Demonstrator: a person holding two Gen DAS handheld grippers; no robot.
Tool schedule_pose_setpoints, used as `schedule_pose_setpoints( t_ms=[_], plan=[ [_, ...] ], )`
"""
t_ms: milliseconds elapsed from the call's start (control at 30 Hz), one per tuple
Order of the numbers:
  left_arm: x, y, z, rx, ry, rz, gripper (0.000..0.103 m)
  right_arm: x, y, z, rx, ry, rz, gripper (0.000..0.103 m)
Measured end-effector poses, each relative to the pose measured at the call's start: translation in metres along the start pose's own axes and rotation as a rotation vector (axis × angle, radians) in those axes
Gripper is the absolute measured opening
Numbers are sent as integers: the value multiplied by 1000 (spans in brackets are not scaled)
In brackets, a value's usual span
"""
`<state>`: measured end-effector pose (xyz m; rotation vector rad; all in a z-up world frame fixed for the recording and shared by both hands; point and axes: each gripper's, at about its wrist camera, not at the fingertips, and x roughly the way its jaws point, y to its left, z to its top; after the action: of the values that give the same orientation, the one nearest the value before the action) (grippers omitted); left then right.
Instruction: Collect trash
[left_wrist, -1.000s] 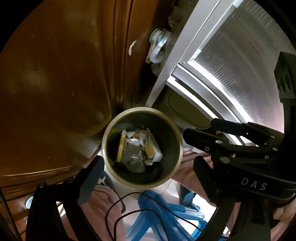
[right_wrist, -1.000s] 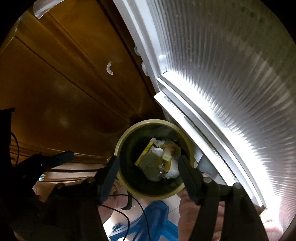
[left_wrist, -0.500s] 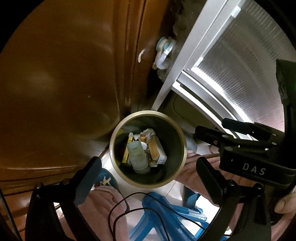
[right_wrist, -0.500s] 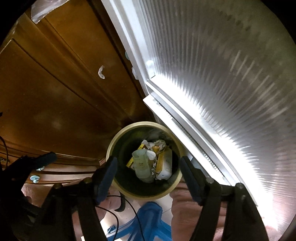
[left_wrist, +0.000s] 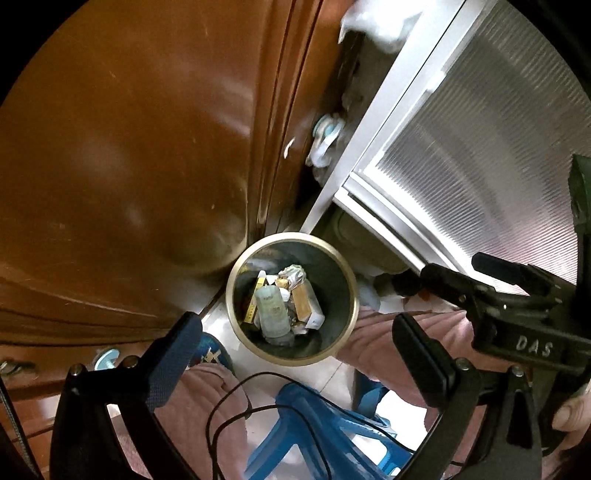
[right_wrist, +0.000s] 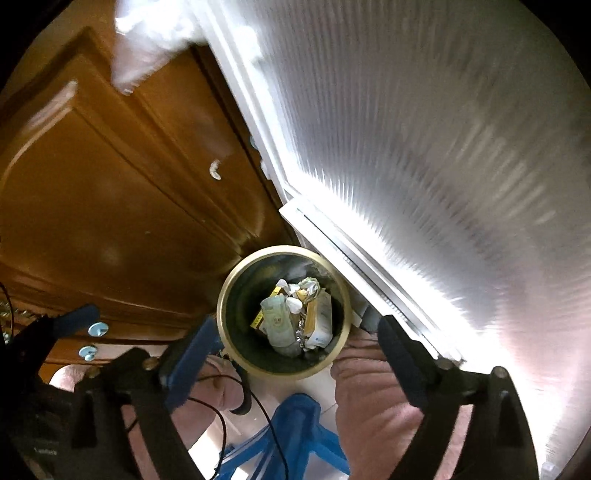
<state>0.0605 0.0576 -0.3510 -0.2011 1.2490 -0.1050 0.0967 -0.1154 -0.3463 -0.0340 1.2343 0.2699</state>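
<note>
bottle: a pale plastic bottle (right_wrist: 277, 322) lies on top of the heap in the bin, its long axis running from the bin's far side toward the near rim, cap end (right_wrist: 283, 341) toward the viewer.
trash: yellow-and-white packets (right_wrist: 317, 319) and a ball of foil (right_wrist: 309, 285) sit beside the bottle, touching it; all of it is inside the bin, nothing on the rim.
bin: a round, dark-walled bin (right_wrist: 236, 291) with a brass-coloured rim stands on the floor in the corner between a brown wooden door (right_wrist: 110, 206) and a ribbed white panel (right_wrist: 424, 155).
right claw: the right claw (right_wrist: 291, 347) hangs straight above the bin and points steeply down; its jaws are opening, wide apart either side of the near rim, with nothing between them.
left claw: the left claw (left_wrist: 295, 354) also stands wide and holds nothing; the bin (left_wrist: 341, 295) lies ahead of it and a little off its centre line.
nearer hand: by my reading the right is better lined up over the bin's mouth, so the drop looks done and that hand is free.
surroundings: knees in pink cloth (right_wrist: 373, 387), a blue stool (right_wrist: 295, 424) and a black cable (left_wrist: 229, 406) lie below the claws.
next: no loose trash shows outside the bin in either view, so the coming move probably means turning away to find more.
</note>
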Motion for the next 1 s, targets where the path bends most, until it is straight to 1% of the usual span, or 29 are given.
schedule_pose_setpoints(
  t_ms=[267,400,567,667,800,1000],
  plan=[
    [-60,-14,0,21,-65,-16,102,-63,20,-2,-67,-99,-49,91],
    [-91,-25,0,34,-94,-18,102,-93,25,-4,-81,-130,-58,91],
    [-135,-40,4,63,-140,-6,102,-144,34,-9,-143,-233,-89,91],
    [-164,-50,8,87,-186,-2,102,-175,37,-8,-158,-283,-91,91],
    [-201,-64,13,93,-241,3,102,-216,37,-4,-148,-320,-78,91],
    [-260,-80,24,92,-329,40,102,-272,39,-1,-114,-385,-80,91]
  ],
)
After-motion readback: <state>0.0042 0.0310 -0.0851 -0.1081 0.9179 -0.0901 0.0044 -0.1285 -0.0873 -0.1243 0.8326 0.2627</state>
